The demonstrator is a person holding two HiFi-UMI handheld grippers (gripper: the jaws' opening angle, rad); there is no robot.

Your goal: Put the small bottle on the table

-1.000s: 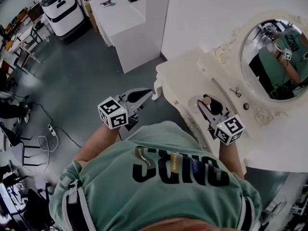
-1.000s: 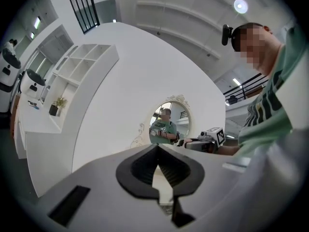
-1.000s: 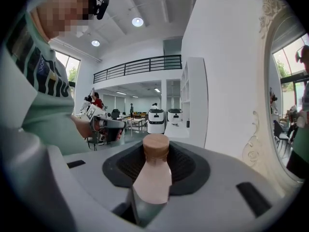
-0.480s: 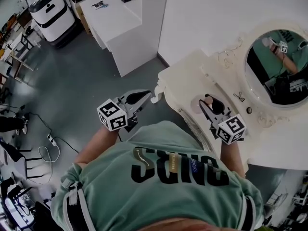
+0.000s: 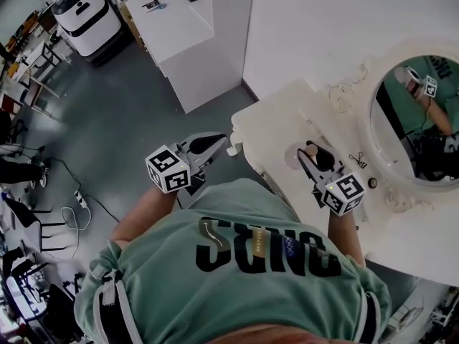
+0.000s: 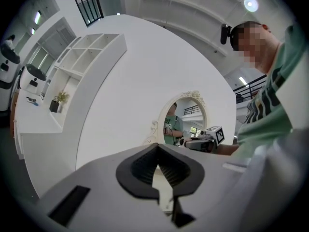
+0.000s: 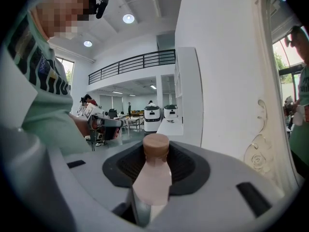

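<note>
The small bottle is pale pink with a brown cap, and my right gripper is shut on its body with the cap toward the jaw tips. From the head view, the right gripper holds the bottle over the white dressing table, near its front edge. My left gripper hangs just off the table's left corner over the grey floor. Its jaws meet at the tips with nothing between them, and they look the same in the left gripper view.
An oval mirror in an ornate white frame stands at the table's back. A hair clip and a small dark knob lie near it. A white counter, white robots and floor cables lie to the left.
Both grippers have travelled with the person along the table, so the mirror has slid right in the head view. The bottle stays gripped in the right gripper. The left jaws have not changed.
</note>
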